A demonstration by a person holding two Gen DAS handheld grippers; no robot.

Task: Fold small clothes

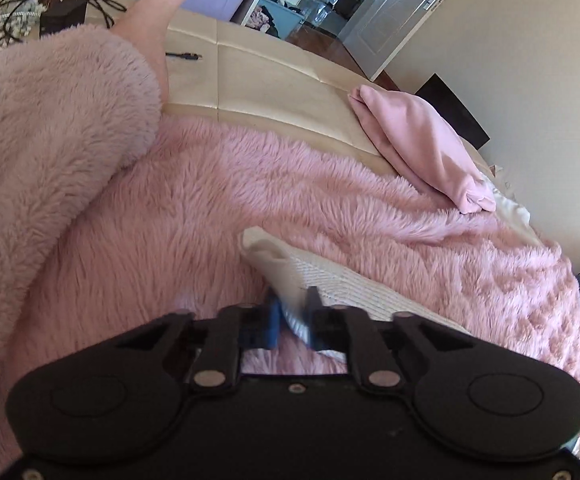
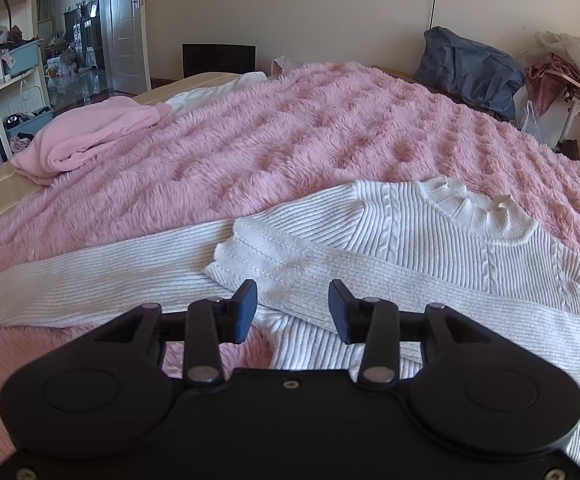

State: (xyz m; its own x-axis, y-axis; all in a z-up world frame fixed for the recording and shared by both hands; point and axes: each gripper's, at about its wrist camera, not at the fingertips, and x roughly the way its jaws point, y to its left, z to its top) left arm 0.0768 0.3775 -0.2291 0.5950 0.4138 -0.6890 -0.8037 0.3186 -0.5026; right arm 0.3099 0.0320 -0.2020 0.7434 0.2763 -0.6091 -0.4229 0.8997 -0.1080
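Note:
A white ribbed knit sweater (image 2: pixel 429 240) lies flat on the fluffy pink blanket (image 2: pixel 290 128), neck to the right, one sleeve (image 2: pixel 102 276) stretched out left and another folded across its body. My right gripper (image 2: pixel 293 308) is open and empty, hovering just above the folded sleeve's cuff. In the left wrist view, my left gripper (image 1: pixel 292 318) is shut on the white sleeve's cuff end (image 1: pixel 278 268), which lies on the pink blanket (image 1: pixel 230 200).
A folded pink garment (image 2: pixel 86 136) lies at the blanket's far left edge, also in the left wrist view (image 1: pixel 421 148). A white cloth (image 2: pixel 210 92) sits beyond it. A blue bag (image 2: pixel 469 68) stands at the bed's far right. A person's leg (image 1: pixel 150 20) and a pink fluffy robe (image 1: pixel 50 120) show at left.

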